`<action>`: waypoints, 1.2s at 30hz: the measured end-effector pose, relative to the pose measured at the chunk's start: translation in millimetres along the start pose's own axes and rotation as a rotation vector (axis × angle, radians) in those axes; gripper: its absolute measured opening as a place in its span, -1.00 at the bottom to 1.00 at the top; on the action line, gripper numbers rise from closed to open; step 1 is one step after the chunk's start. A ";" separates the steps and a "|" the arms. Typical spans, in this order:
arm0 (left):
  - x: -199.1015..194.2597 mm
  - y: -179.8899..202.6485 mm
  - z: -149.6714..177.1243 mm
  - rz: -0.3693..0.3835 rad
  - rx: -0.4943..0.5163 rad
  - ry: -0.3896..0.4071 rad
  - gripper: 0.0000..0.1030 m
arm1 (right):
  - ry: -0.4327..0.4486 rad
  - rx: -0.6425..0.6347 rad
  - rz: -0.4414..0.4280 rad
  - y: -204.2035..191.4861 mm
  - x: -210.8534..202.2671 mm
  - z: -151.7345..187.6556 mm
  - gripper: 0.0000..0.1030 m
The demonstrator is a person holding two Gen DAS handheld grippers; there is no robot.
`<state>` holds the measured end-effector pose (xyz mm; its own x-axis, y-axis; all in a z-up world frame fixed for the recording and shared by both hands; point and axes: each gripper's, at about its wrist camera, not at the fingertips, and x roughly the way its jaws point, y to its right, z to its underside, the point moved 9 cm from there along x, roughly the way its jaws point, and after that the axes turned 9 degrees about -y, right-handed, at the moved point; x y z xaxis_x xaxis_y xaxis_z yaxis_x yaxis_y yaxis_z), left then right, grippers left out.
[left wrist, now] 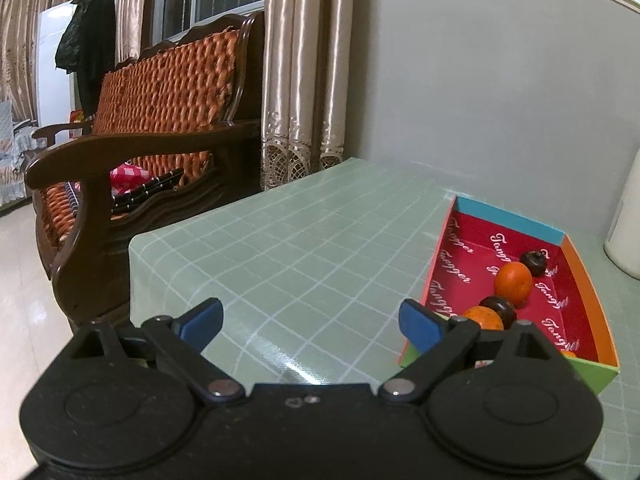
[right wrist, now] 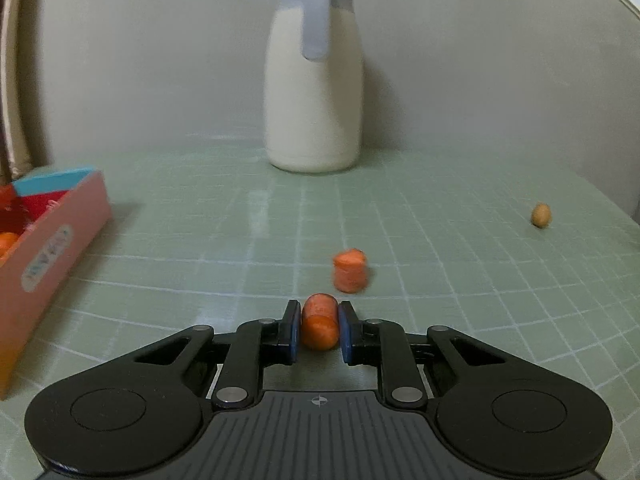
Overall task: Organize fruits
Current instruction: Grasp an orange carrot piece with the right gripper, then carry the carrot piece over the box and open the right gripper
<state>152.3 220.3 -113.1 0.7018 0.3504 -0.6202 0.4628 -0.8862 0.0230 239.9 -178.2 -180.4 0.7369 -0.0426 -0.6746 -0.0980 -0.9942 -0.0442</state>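
An orange carrot piece is sitting low in the centre of the right wrist view, pinched between the right gripper fingers, which are pressing its sides. Just beyond it, a second carrot chunk is standing upright on the bench, and a small tan fruit is lying well apart at the right edge. A white jug is standing at the top centre.

In the left wrist view, the red-lined box at the lower right is already holding two oranges and two dark fruits in a row. The left gripper is hovering with fingers spread wide, holding nothing.

Judging by this, the task is partly done: the held piece, the chunk and the tan fruit are still waiting to be boxed.
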 end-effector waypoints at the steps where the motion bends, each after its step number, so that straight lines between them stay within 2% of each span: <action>1: -0.2 -1.3 0.9 0.003 -0.005 -0.004 0.72 | 0.015 -0.006 -0.012 -3.5 -3.1 -1.2 -0.62; 9: -3.8 -11.9 1.9 -0.023 -0.017 0.007 0.72 | 0.147 -0.076 -0.195 -47.5 -37.4 -11.1 -0.62; 15: -2.6 -20.4 1.2 -0.031 -0.034 0.005 0.73 | 0.215 -0.108 -0.366 -86.5 -66.5 -20.1 -0.61; 18: -2.1 -21.8 0.7 -0.031 -0.043 0.002 0.73 | 0.235 -0.142 -0.420 -106.4 -76.7 -24.1 -0.62; 28: -1.3 -23.4 0.5 -0.023 -0.056 -0.002 0.74 | 0.214 -0.270 -0.507 -174.5 -83.6 -26.6 -0.61; 36: -0.7 -29.3 0.7 -0.014 -0.086 -0.008 0.74 | 0.190 -0.344 -0.518 -207.8 -80.6 -13.6 -0.61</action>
<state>137.9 245.8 -113.9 0.6905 0.3600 -0.6274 0.5179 -0.8515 0.0814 210.0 30.4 -106.8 0.7396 0.4659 -0.4858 0.4987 -0.8640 -0.0693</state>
